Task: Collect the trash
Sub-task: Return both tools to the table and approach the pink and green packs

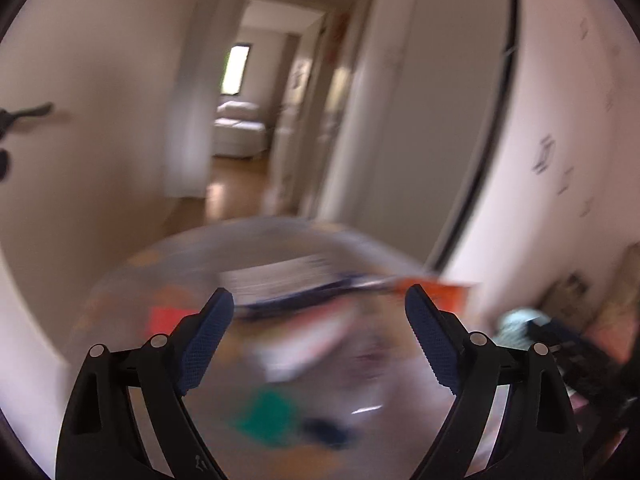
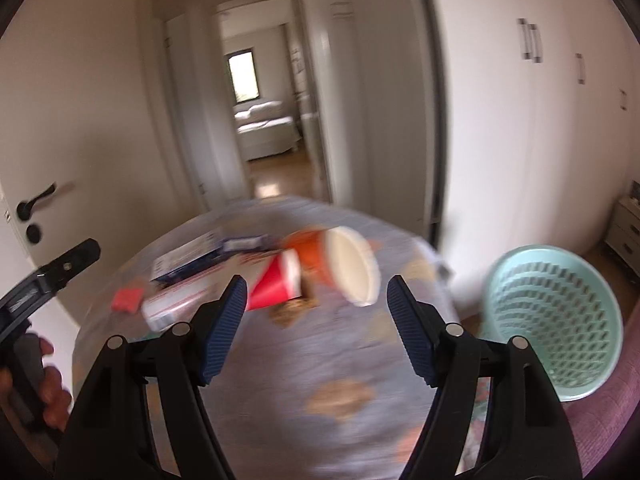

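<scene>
cups (image 2: pixel 332 268): 2 | boxes (image 2: pixel 192 256): 2 | basket (image 2: pixel 556 316): 1 | tongs (image 2: pixel 316 320): 2

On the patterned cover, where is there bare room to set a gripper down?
The near part of the cover, between the right gripper and the cups, looks bare. The far part is crowded: orange cup, red cup, blue-and-white box, a small red piece. The basket borders the right edge.

Both wrist cameras sit just behind their own gripper, left gripper (image 1: pixel 319 312) and right gripper (image 2: pixel 317 300), looking forward and slightly downward. Each faces a patterned bed (image 2: pixel 340 360) close ahead and the doorway (image 2: pixel 260 100) far beyond; both views share these, the left one blurred.
</scene>
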Available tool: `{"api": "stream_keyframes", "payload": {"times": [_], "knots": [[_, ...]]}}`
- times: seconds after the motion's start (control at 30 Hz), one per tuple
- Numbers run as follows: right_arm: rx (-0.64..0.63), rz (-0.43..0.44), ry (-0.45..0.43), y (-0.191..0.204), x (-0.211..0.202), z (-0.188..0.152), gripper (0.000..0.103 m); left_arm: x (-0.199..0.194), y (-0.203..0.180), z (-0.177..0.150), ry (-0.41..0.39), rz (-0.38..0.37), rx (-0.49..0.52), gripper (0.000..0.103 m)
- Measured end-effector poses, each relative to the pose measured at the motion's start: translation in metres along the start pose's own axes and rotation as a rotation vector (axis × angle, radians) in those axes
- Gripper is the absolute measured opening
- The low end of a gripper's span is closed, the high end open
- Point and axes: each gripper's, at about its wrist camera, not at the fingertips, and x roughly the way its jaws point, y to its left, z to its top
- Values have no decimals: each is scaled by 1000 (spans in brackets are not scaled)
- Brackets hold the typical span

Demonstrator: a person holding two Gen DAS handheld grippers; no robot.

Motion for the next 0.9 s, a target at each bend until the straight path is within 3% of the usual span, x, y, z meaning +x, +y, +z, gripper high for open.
{"api": "stream_keyframes", "payload": {"times": [0.07, 0.17, 0.33, 0.43, 0.53, 0.7, 0.73, 0.77, 0.9], "knots": [[-26, 22, 19, 19, 10, -5, 69, 7, 24, 2, -5, 116, 43, 93], [-54, 60, 56, 50, 23, -14, 69, 30, 58, 3, 80, 149, 47, 94], [-89, 124, 111, 91, 33, -31, 68, 63, 109, -7, 209, 130, -9, 94], [-123, 156, 130, 110, 37, -37, 66, 80, 112, -10, 274, 83, -15, 93], [-146, 205, 155, 129, 37, -45, 59, 90, 111, -13, 290, 96, 1, 91], [-185, 265, 191, 155, 34, -56, 56, 112, 107, -18, 354, 121, 37, 75], [-196, 269, 196, 160, 34, -57, 56, 114, 107, -20, 360, 124, 42, 68], [-206, 272, 202, 166, 35, -59, 56, 118, 107, -22, 366, 123, 48, 52], [-222, 245, 228, 185, 50, -64, 55, 107, 112, -26, 349, 107, 52, 49]]}}
